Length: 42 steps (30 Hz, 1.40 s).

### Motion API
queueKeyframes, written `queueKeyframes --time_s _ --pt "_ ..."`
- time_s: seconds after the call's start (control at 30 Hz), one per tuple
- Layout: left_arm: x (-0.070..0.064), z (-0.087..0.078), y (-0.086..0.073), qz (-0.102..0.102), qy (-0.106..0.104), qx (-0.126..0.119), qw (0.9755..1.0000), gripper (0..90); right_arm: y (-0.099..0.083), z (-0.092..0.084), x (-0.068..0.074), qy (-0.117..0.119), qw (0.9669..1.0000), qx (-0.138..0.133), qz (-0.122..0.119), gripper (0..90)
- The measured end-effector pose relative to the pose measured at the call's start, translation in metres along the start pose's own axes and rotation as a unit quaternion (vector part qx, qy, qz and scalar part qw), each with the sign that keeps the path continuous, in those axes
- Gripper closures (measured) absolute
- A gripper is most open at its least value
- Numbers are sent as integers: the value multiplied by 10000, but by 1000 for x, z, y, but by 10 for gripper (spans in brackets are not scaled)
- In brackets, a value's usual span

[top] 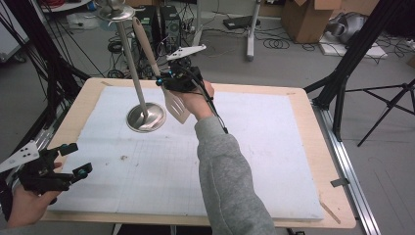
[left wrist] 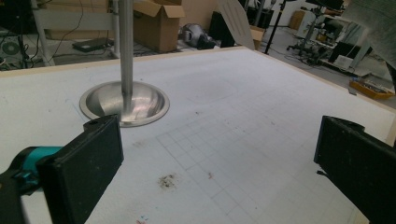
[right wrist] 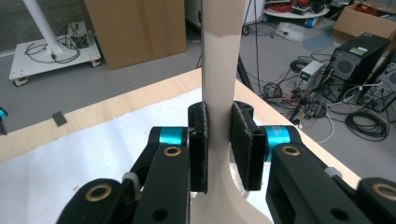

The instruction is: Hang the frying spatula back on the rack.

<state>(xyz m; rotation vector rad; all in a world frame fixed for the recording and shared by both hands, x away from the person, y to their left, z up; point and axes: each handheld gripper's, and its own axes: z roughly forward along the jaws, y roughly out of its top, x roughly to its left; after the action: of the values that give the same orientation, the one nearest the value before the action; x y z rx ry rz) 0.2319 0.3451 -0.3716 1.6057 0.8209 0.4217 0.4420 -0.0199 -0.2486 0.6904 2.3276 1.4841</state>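
Right claw (top: 169, 81) clamps the cream slotted spatula (top: 177, 108) by its handle, lifted above the worktop (top: 303, 147), blade hanging just beside the steel stand's base (top: 146, 117). Left claw (top: 76, 159) sits wide and empty at the near-left corner.

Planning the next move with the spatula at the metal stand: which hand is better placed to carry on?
Right, probably. The right gripper is shut on the spatula handle, right beside the stand. The left gripper is open, holds nothing, and sits at the near left corner of the table, far from both.
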Motion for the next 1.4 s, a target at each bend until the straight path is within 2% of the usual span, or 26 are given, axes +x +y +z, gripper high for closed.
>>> queueKeyframes --time_s 0.33,0.43,0.5,0.57,0.77,0.87,0.93,1.03,1.13,1.4 --pt "-3 1 -1 10 -4 41 10000 18 0 6 1 18 10000 -26 39 751" --pt "-2 1 -2 1 11 53 10000 18 -1 6 1 51 10000 -30 38 620" --pt "-2 0 -2 -3 12 59 10000 18 -2 7 1 139 9999 85 39 558" --pt "-2 0 -2 11 4 48 10000 18 -4 7 1 78 9998 155 -58 494" --pt "-2 2 -2 3 13 70 10000 18 -8 1 1 77 9997 124 -185 341" --pt "-2 2 -2 -1 3 80 10000 18 -9 -2 -1 239 9995 161 -90 288" --pt "-2 2 -2 7 2 91 10000 18 -10 -2 -1 283 9992 251 -109 230" --pt "-2 3 -2 8 17 87 10000 18 -13 -5 -1 378 9990 203 -124 185" --pt "-3 3 -2 19 13 90 10000 18 -15 -9 0 377 9992 105 -116 149" --pt "0 5 -1 -70 -30 -1 10000 18 -21 -22 1 515 9986 -92 -113 130"
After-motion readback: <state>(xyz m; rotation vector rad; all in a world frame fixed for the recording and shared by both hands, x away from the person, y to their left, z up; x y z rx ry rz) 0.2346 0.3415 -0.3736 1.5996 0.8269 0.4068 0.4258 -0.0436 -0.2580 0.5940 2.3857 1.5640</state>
